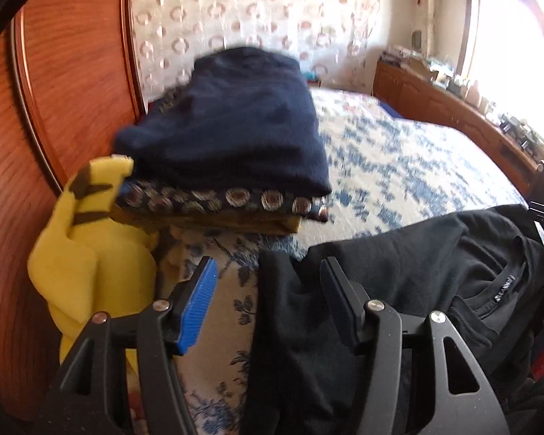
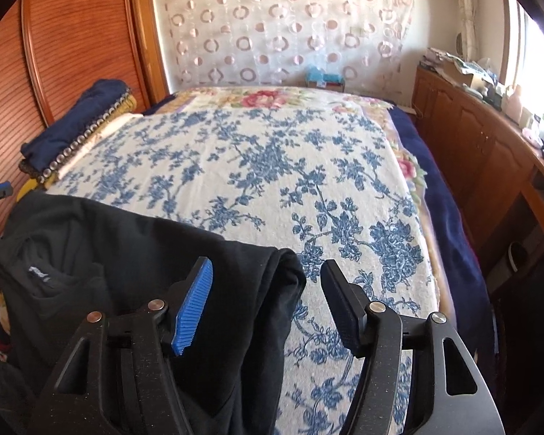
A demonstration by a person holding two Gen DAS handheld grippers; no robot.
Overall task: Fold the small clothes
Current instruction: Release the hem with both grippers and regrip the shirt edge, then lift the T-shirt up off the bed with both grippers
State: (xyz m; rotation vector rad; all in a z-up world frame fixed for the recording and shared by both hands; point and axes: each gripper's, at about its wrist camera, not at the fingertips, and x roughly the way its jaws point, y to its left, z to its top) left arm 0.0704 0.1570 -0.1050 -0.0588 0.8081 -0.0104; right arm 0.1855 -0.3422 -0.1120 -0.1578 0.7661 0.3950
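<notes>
A black shirt [image 1: 399, 282] with a neck label lies crumpled on the blue-flowered bed cover [image 1: 399, 166]. My left gripper [image 1: 268, 275] is open, its jaws over the shirt's left edge. In the right wrist view the same black shirt [image 2: 134, 261] lies at the lower left, and my right gripper [image 2: 266, 279] is open over its right edge, with cloth between the fingers. Neither gripper is closed on the cloth.
A stack of folded clothes [image 1: 228, 137], dark blue on top, sits by the wooden headboard [image 1: 65, 72]; it also shows in the right wrist view [image 2: 76, 123]. A yellow plush toy [image 1: 90, 246] lies beside it. A wooden cabinet [image 2: 482, 145] runs along the right.
</notes>
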